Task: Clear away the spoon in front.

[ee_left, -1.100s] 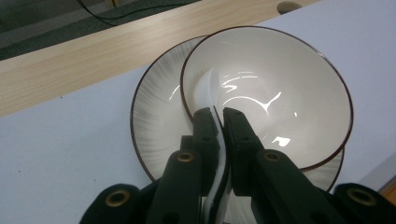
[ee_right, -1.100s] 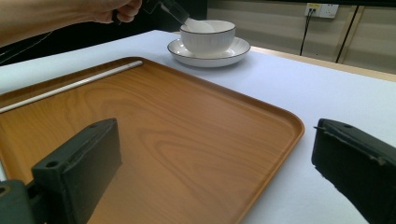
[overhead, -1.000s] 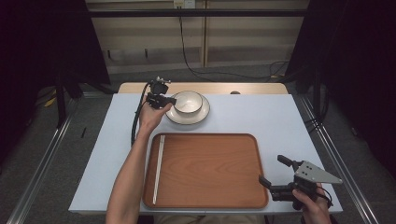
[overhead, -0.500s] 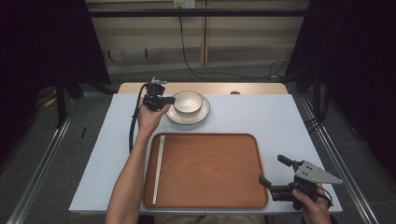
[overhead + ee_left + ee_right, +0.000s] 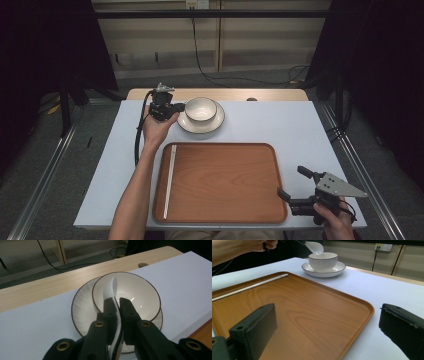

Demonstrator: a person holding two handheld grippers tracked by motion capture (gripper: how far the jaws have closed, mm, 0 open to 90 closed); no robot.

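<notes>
Left gripper (image 5: 176, 109) now nearer the bowl (image 5: 201, 108), jaws clamped on white spoon (image 5: 111, 287)

Legible text, labels, brands, numbers, signs — none found in any view.

Surfaces checked: the white ribbed ceramic bowl (image 5: 135, 293) and its dark-rimmed white saucer (image 5: 81, 312) carry no mark; the rectangular brown wooden tray (image 5: 225, 182) shows wood grain alone; the white-topped desk (image 5: 280, 125) is plain. The white wall socket plate (image 5: 384, 247) bears no readable lettering — too small to tell.
</notes>
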